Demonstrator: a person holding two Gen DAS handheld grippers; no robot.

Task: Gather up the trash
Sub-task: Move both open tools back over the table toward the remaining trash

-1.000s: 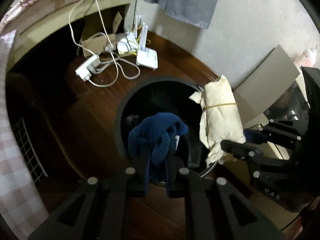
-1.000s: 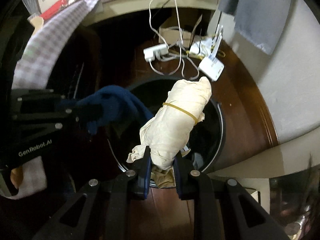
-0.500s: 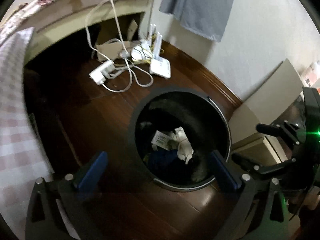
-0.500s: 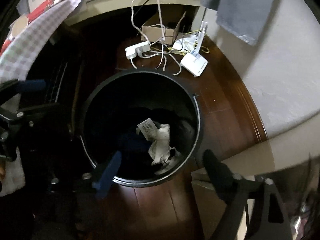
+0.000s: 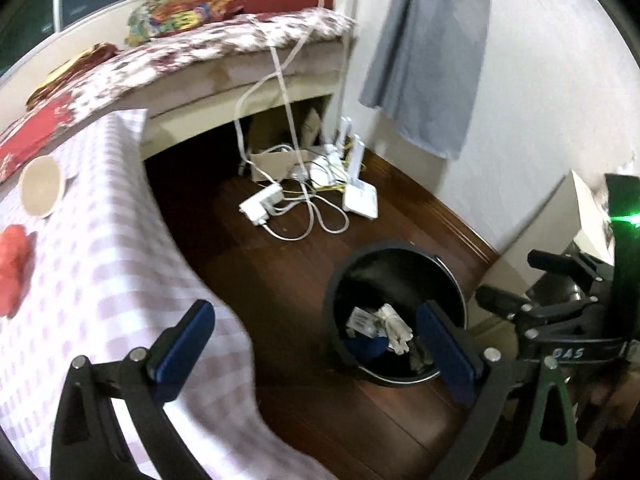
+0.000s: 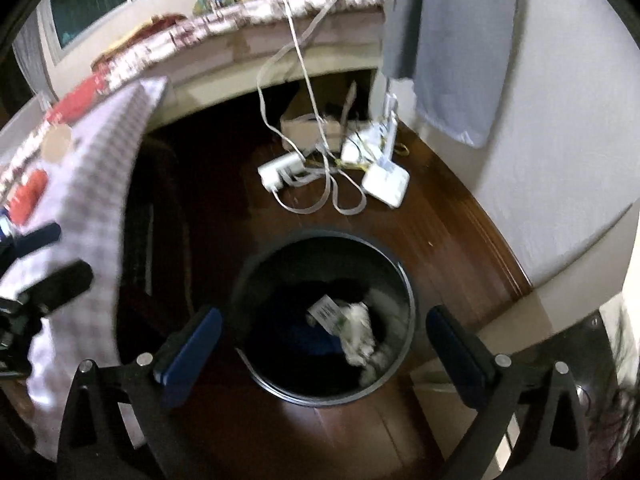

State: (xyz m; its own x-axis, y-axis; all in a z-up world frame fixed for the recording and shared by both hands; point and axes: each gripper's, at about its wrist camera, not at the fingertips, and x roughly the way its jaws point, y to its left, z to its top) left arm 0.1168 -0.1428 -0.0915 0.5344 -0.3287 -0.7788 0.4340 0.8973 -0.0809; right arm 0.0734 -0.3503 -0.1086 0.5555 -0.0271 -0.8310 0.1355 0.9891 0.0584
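Note:
A round black trash bin (image 5: 340, 280) (image 6: 406, 284) stands on the dark wood floor. Inside lie a dark blue cloth (image 5: 366, 346) (image 6: 308, 340), a whitish crumpled wad (image 5: 394, 322) (image 6: 360, 334) and a small printed label (image 6: 326, 308). My left gripper (image 5: 316, 344) is open and empty, high above the floor to the left of the bin. My right gripper (image 6: 324, 340) is open and empty, above the bin. The right gripper also shows at the right edge of the left wrist view (image 5: 532, 284).
A table with a lilac checked cloth (image 5: 92, 248) (image 6: 92, 168) stands to the left, with a bowl (image 5: 40, 192) and a red object (image 5: 12, 264). White power strips, routers and cables (image 5: 308, 200) (image 6: 332, 168) lie on the floor beyond the bin. A grey cloth (image 5: 432, 52) hangs on the wall.
Both grippers opened and dropped the blue cloth and the beige bundle into the bin. Both then rose and pulled back, the left one swinging left towards the table.

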